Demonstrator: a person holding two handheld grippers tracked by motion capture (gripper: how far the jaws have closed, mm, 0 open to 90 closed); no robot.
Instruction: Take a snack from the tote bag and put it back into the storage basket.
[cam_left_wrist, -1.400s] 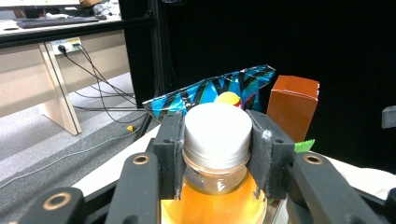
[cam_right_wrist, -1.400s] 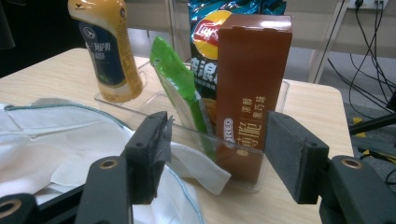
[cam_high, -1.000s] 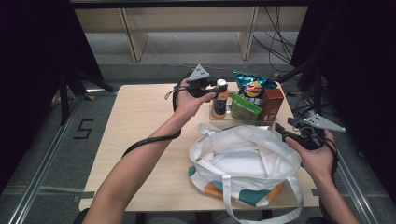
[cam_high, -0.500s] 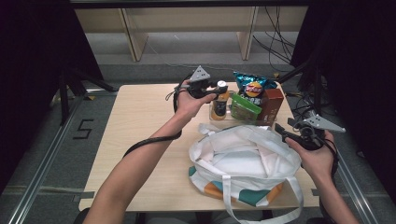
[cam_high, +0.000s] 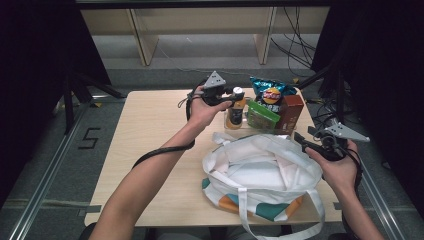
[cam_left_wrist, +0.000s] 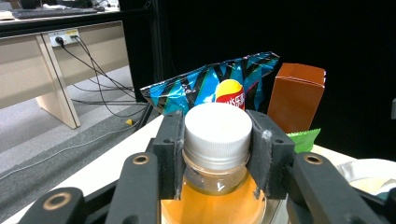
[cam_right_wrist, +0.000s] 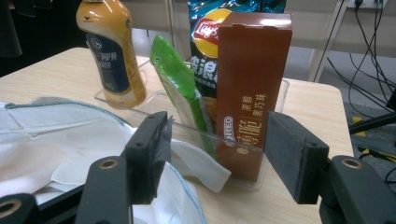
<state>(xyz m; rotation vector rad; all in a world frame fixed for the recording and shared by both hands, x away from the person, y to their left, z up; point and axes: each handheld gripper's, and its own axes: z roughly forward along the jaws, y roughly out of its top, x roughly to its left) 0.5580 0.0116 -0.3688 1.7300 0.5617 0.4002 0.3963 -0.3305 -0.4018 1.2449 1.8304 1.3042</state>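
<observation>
White tote bag open on near tabletop, right gripper beside it, jaws apart and empty, clear tray beyond, left gripper clamped on orange drink bottle by its cap, chip bag behind.

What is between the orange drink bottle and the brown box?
A green packet stands between the bottle and the brown box, seen in the right gripper view.

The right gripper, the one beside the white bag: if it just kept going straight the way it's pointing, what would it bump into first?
Most likely the clear tray wall, just ahead of the open right gripper, then the brown box standing right behind it. Depth is hard to judge, but nothing nearer lies between the jaws.
</observation>
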